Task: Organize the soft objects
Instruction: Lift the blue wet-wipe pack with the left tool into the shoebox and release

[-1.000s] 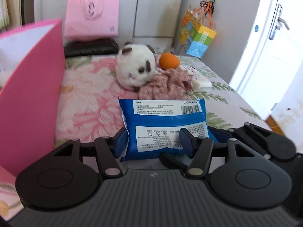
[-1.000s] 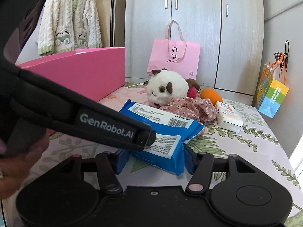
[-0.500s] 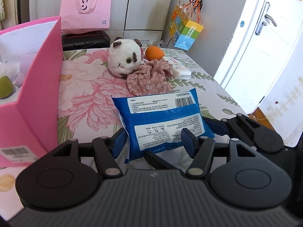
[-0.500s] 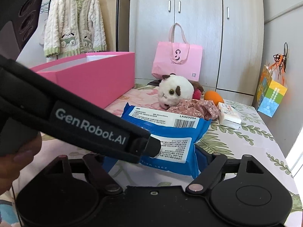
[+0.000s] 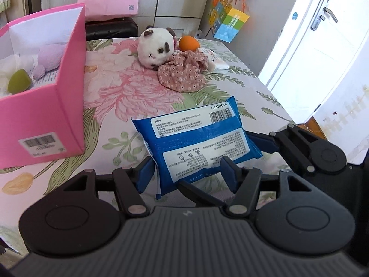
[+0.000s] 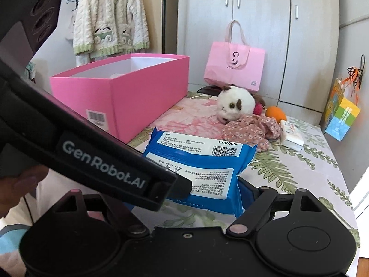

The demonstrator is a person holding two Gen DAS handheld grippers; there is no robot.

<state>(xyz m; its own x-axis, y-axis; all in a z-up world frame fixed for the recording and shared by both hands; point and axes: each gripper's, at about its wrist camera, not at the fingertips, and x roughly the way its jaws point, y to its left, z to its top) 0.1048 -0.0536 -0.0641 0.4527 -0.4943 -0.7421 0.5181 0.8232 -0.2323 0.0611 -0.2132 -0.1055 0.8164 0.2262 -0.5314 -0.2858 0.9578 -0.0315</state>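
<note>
Both grippers are clamping the blue wipes pack (image 5: pixel 198 145) between their fingers: the left gripper (image 5: pixel 186 173) is pinching its near edge, and the right gripper (image 5: pixel 258 142) is squeezing it from the right side. The pack is hanging above the flowered tabletop (image 5: pixel 110 92), just to the right of the pink box (image 5: pixel 41 124).

The step in hand appears to be carrying the pack into that box. To do it well, both grippers should be moving together so the soft pack is not twisting or slipping, lifting it above the box wall before swinging left. Inside the box, a purple soft toy (image 5: pixel 48 60), a green sponge (image 5: pixel 18 84) and something white are already taking up the floor, so the pack is likely needing a bare spot.

Farther back on the tabletop, a panda toy (image 5: pixel 154 48), a flowered cloth (image 5: pixel 182 73), an orange sponge (image 5: pixel 188 43) and a small white packet (image 5: pixel 219 63) are lying close together, well clear of the path.
</note>
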